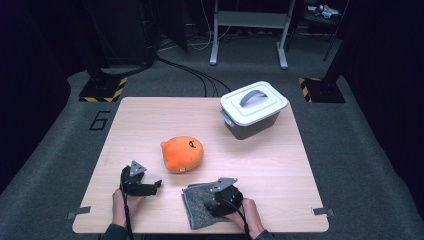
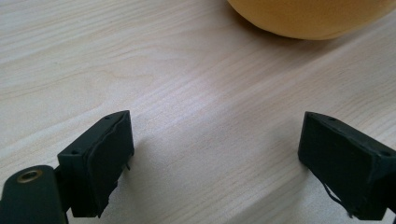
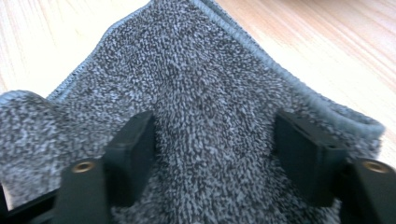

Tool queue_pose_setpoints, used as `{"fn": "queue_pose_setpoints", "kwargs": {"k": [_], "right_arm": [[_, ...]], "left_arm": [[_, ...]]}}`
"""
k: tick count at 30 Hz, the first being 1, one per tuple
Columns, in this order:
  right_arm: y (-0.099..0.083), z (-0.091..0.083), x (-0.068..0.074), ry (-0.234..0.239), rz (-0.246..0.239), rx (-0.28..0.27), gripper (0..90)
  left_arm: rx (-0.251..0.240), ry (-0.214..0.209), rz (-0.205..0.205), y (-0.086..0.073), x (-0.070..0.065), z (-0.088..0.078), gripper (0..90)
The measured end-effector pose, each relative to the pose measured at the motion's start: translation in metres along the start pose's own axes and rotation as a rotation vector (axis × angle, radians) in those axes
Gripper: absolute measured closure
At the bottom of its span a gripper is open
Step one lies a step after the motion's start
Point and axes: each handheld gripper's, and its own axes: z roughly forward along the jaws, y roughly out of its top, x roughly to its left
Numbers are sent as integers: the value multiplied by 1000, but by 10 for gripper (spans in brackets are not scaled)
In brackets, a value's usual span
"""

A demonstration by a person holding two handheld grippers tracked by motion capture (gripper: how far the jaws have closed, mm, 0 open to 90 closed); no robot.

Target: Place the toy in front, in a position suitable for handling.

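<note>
Right claw (image 3: 212,140) straddles bunched, fuzzy grey towel (image 3: 205,84).

An orange plush toy (image 1: 182,154) lay on the wooden table (image 1: 150,120), just ahead of the left gripper and near the right one. A grey lidded container (image 1: 252,108) with a white lid stood well beyond both, toward the far right corner.

The light wooden table (image 1: 150,120) carried three things — an orange plush toy (image 1: 182,154) mid-table, a lidded grey bin (image 1: 253,109) far right, a grey cloth (image 1: 199,206) at the near edge.
</note>
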Motion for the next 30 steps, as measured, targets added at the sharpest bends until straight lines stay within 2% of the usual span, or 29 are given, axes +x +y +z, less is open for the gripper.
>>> {"fn": "queue_pose_setpoints", "kwargs": {"k": [2,4,11,16,20,30], "right_arm": [[-1,-1,-1,1,8,-4,386],[-1,-2,-2,-3,-5,-10,428],[-3,-4,-4,-7,22,-23,592],[-4,-5,-7,-9,22,-32,677],[-4,-6,-6,-5,41,-35,702],[-4,-13,-7,-14,35,-49,729]], "left_arm": [[0,0,0,0,0,0,103],[0,0,0,0,0,0,102],[0,1,0,0,0,0,103],[0,1,1,0,0,0,103],[-1,1,0,0,0,0,103],[-1,1,0,0,0,0,103]]}}
